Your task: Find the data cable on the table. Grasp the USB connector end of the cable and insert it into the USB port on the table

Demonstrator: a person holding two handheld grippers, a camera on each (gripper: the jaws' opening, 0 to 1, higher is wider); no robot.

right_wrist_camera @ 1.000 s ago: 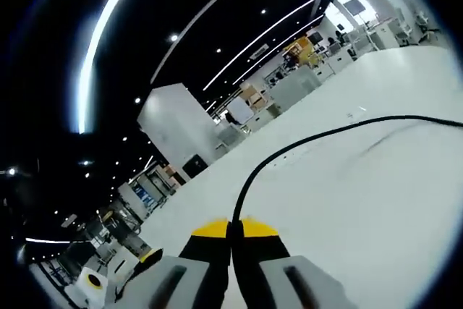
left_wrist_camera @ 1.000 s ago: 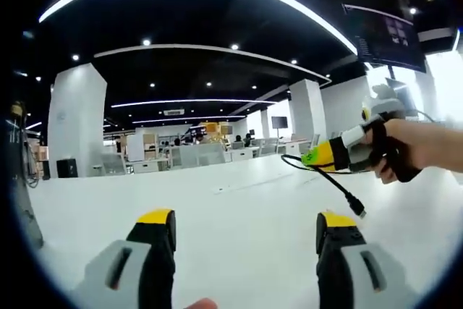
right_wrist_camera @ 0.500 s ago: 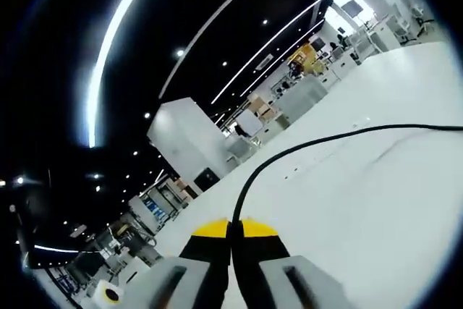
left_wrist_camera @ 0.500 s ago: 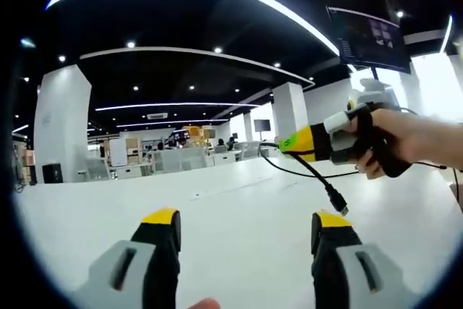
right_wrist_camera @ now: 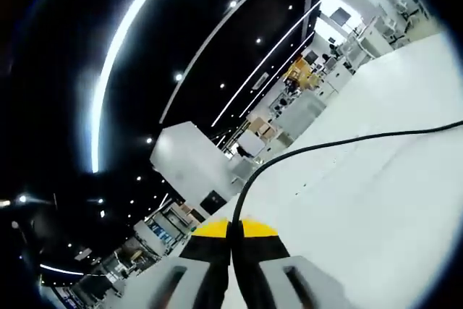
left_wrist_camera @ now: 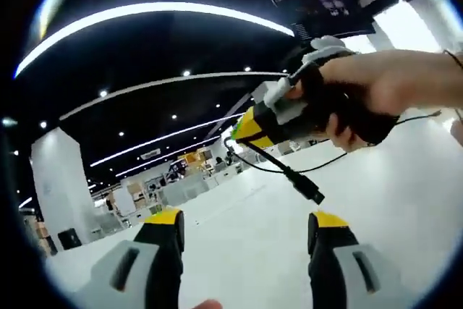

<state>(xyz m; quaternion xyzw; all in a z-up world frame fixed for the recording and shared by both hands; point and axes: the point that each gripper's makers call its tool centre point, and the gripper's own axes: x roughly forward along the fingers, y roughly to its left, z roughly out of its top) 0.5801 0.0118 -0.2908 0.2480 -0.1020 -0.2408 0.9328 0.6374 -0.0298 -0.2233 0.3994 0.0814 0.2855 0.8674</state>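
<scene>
- Right tongs: yours, clenched on the data cable a little back from the plug. The connector therefore dangles free above the white counter; it is blurred, but probably the USB end.
- Left tongs: released, jaws wide and empty, seemingly posed to receive that plug for a truer grip.
- Change against half a second ago: your right hand looms nearer and higher in the left gripper view. The connector now hangs close by the left tongs' jaw tips.
</scene>
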